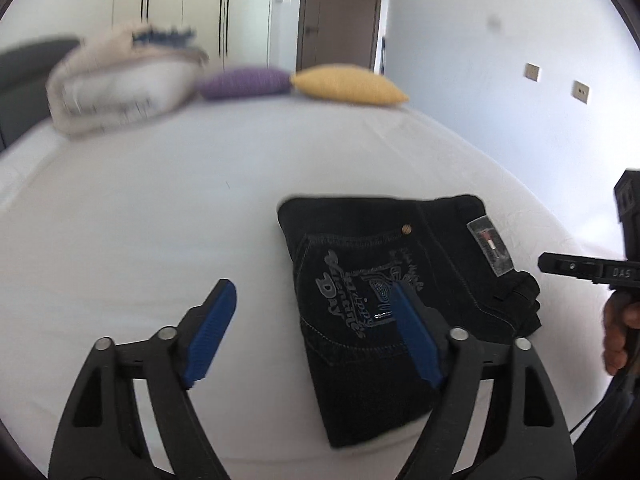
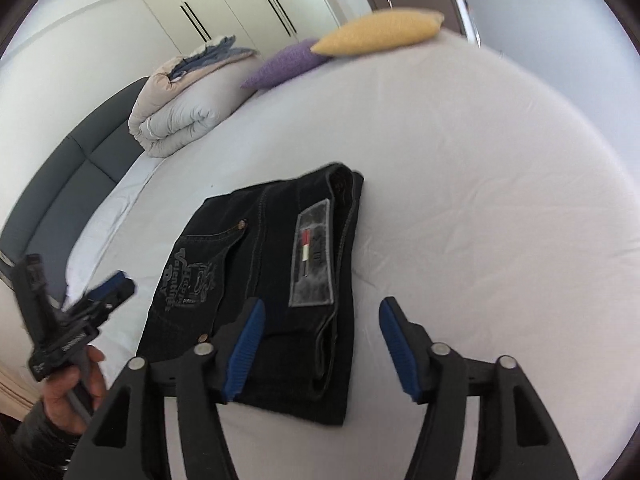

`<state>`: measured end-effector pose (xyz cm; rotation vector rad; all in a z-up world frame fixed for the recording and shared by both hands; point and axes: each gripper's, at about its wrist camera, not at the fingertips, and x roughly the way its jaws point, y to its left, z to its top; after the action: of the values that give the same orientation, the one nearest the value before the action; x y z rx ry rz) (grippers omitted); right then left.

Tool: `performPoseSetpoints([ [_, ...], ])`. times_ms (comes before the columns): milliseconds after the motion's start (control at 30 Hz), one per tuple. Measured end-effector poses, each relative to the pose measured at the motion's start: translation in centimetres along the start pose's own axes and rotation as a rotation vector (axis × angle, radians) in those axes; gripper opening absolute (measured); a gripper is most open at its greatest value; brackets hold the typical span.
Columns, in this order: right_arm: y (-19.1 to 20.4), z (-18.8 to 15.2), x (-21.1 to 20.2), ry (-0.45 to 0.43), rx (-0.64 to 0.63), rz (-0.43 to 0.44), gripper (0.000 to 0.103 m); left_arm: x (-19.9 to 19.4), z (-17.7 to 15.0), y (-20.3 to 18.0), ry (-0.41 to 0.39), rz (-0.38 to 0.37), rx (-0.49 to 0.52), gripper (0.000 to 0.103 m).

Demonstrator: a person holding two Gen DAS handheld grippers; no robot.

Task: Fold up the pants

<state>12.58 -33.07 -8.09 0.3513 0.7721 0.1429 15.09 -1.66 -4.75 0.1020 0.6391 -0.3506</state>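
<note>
The dark pants (image 1: 384,280) lie folded into a compact rectangle on the white bed (image 1: 160,220), back pocket with its stitched lettering facing up and the waistband patch (image 2: 314,256) showing near one edge. The left claw (image 1: 314,316) hangs above the bed with its blue pads spread wide apart, one pad over bare sheet and the other over the pocket, gripping nothing. The right claw (image 2: 322,338) is likewise spread open and empty, one pad over the pants and one over the sheet. Far back sit a rolled duvet (image 2: 180,112), a purple cushion (image 2: 286,64) and a yellow cushion (image 2: 380,32) touching it.
</note>
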Motion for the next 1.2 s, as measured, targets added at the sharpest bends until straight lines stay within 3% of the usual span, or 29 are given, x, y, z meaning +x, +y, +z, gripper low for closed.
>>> performPoseSetpoints([
  [67,2.1,-0.7,-2.3,-0.057,-0.060,-0.048,0.073,-3.2,0.2,-1.8,-0.071,0.054,0.043,0.086],
  [167,4.9,-1.8,-5.6,-0.134,-0.120,-0.109,0.079,-9.1,0.3,-2.6,-0.198,0.159,0.068,0.103],
  [333,8.2,-3.4,-11.8,-0.315,-0.115,-0.163,0.103,-17.1,0.2,-4.9,-0.378,0.285,0.106,0.103],
  [433,9.5,-4.1,-15.7,-0.412,-0.086,-0.195,0.103,-20.6,-0.2,-6.1,-0.406,0.313,0.105,0.103],
  [533,11.0,-4.4,-18.3,-0.436,-0.073,-0.244,0.103,-22.7,-0.3,-5.9,-0.350,0.271,0.014,0.103],
  [667,12.9,-5.3,-20.7,-0.442,-0.107,-0.248,0.103,-23.7,-1.0,-5.3,-0.204,0.220,-0.115,0.103],
  [767,13.7,-5.9,-21.4,-0.384,-0.094,-0.221,0.103,-23.8,-1.7,-5.9,-0.148,0.259,-0.089,0.103],
  [933,14.9,-6.6,-21.2,-0.316,-0.117,-0.225,0.103,-23.0,-3.1,-6.9,-0.085,0.245,-0.066,0.103],
  [1200,15.3,-7.6,-19.3,-0.274,-0.156,-0.292,0.103,-17.1,-5.1,-7.2,0.026,0.219,-0.078,0.103],
])
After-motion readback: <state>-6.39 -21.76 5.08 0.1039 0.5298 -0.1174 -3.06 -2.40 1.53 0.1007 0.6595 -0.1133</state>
